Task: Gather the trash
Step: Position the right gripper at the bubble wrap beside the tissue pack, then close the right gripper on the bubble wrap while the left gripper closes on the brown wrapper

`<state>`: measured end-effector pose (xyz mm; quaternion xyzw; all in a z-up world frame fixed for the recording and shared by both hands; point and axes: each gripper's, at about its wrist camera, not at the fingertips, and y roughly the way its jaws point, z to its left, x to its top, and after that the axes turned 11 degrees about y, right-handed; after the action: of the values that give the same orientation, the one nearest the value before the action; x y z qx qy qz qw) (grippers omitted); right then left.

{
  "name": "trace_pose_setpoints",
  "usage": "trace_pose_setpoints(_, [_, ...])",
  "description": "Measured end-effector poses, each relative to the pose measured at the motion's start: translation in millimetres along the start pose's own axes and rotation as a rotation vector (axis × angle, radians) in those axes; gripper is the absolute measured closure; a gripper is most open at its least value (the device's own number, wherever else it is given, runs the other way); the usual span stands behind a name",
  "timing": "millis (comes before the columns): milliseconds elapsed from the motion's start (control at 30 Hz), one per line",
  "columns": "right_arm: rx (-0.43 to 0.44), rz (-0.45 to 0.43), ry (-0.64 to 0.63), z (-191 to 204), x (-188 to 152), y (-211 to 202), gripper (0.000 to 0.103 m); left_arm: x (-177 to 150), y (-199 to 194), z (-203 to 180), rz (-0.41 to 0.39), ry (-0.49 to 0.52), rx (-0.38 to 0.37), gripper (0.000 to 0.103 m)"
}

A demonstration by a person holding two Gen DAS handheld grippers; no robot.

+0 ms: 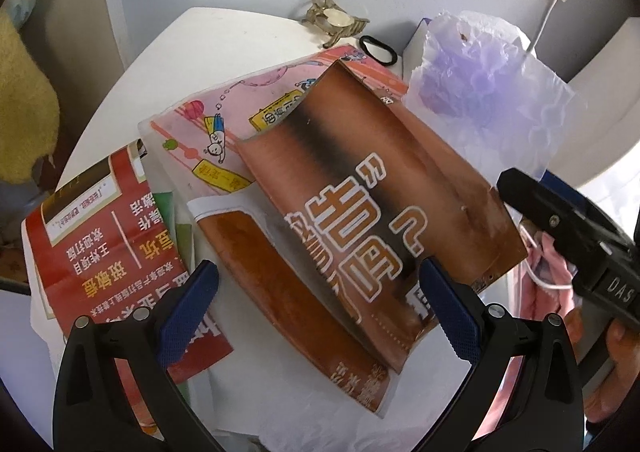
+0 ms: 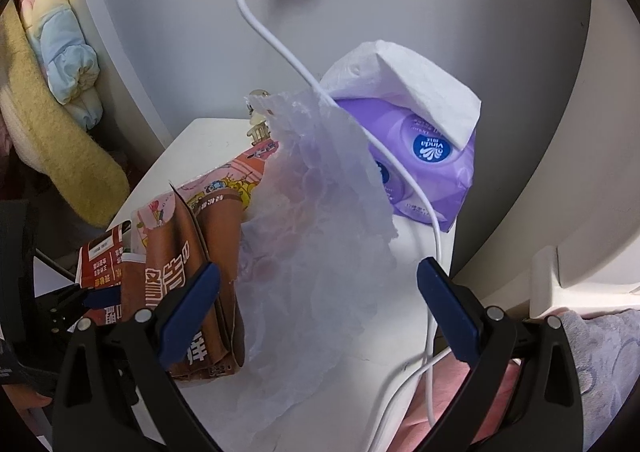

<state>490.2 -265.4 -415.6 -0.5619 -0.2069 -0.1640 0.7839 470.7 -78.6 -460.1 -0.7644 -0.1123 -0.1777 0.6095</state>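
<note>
A brown folded leaflet [image 1: 360, 211] with large white-outlined characters lies tented on a pink cartoon leaflet [image 1: 224, 131] on the white table [image 1: 200, 47]. My left gripper [image 1: 320, 312] is open, its blue pads on either side of the brown leaflet's near end. A red leaflet [image 1: 100, 236] lies further left. A thin translucent wrapper [image 2: 316, 219] stands crumpled between the pads of my open right gripper [image 2: 318, 314], and nothing shows the pads touching it. The wrapper [image 1: 492, 91] also shows in the left wrist view, beside the right gripper's black body [image 1: 580, 244].
A purple tissue pack [image 2: 424, 167] with a white tissue pulled out sits at the back right. A white cable [image 2: 432, 252] hangs from the wall over it. A hair claw [image 1: 332, 17] and a black hair tie [image 1: 378, 49] lie near the wall. Yellow fabric [image 2: 68, 139] hangs at left.
</note>
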Motion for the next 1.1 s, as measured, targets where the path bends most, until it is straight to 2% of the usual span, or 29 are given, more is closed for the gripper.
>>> trace_pose_setpoints(167, [0.003, -0.002, 0.0, 1, 0, 1, 0.007, 4, 4, -3, -0.007, -0.009, -0.002, 0.006])
trace_pose_setpoints(233, [0.007, 0.001, 0.001, 1, 0, 2, 0.016, 5, 5, -4, -0.011, -0.009, 0.001, 0.006])
trace_pose_setpoints(267, [0.004, 0.002, 0.003, 1, 0, 2, 0.025, 4, 5, -3, -0.012, -0.009, 0.0, 0.006])
trace_pose_setpoints(433, [0.01, 0.003, 0.017, 1, 0, 3, 0.026, 4, 3, -1, -0.019, -0.024, -0.009, 0.006])
trace_pose_setpoints(500, [0.017, 0.004, 0.021, 1, 1, 3, 0.034, 3, 2, 1, -0.022, -0.033, -0.013, 0.006])
trace_pose_setpoints(600, [0.022, 0.009, 0.029, 1, 0, 3, 0.039, 2, 0, 2, -0.024, -0.042, -0.017, 0.01])
trace_pose_setpoints(733, [0.031, 0.021, 0.035, 2, 0, 6, 0.047, 2, -2, 5, -0.026, -0.048, -0.023, 0.017])
trace_pose_setpoints(933, [0.034, 0.021, 0.042, 4, 0, 6, 0.057, 2, -5, 6, -0.023, -0.057, -0.046, 0.038])
trace_pose_setpoints(1000, [0.03, 0.023, 0.045, 4, -1, 6, 0.065, 2, -5, 7, -0.023, -0.063, -0.045, 0.043])
trace_pose_setpoints(1100, [0.024, 0.025, 0.053, 2, -1, 5, 0.076, 0, -7, 10, -0.02, -0.075, -0.042, 0.056])
